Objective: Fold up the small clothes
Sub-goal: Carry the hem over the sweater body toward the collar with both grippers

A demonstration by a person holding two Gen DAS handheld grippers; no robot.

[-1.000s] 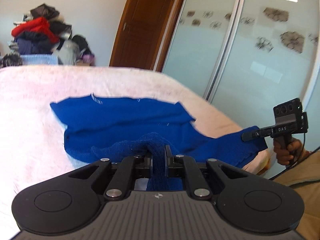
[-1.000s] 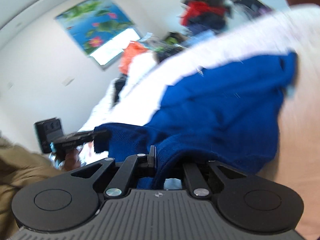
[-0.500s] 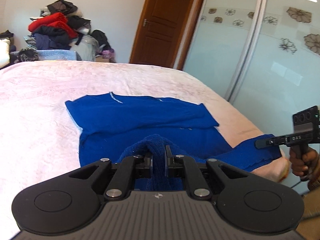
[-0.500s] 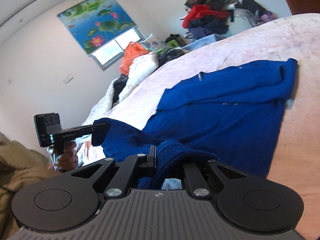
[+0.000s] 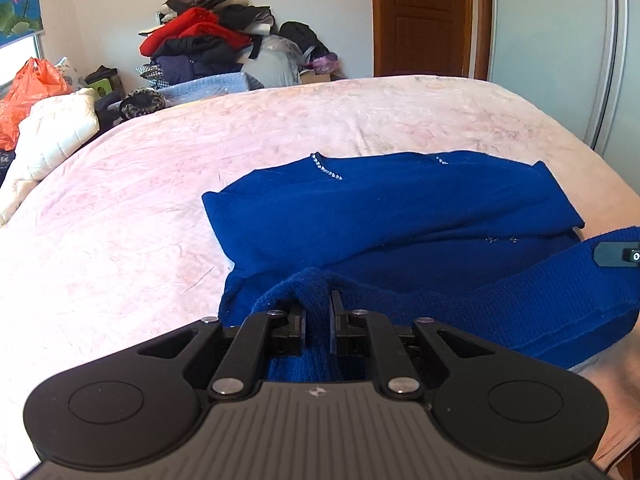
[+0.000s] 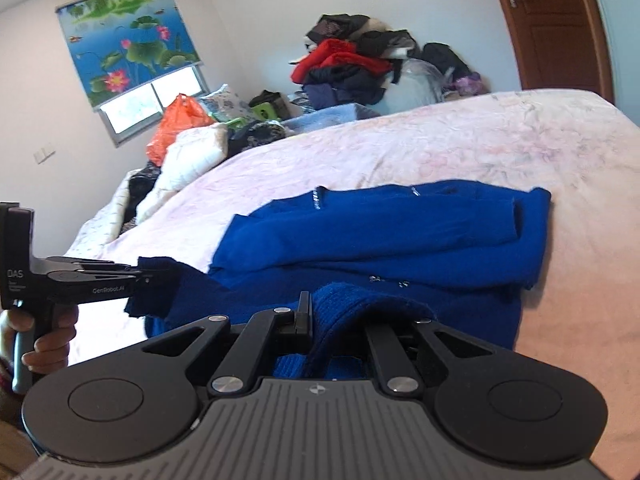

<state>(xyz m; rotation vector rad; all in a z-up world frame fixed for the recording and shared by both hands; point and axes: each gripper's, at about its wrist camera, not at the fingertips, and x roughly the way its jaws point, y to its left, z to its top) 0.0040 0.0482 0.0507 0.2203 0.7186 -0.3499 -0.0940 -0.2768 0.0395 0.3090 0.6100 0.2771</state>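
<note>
So that the near edge can be folded over, the left gripper [image 5: 318,312] and right gripper [image 6: 332,316] each pinch the blue sweater [image 5: 400,216], which lies ahead on the bed [image 5: 160,168].

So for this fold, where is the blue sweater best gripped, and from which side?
Probably at the ribbed hem nearest the person, where the blue sweater already sits pinched in the left tongs and right tongs. Come from the near bed edge: the far half lies flat with the sleeves folded across it.
</note>
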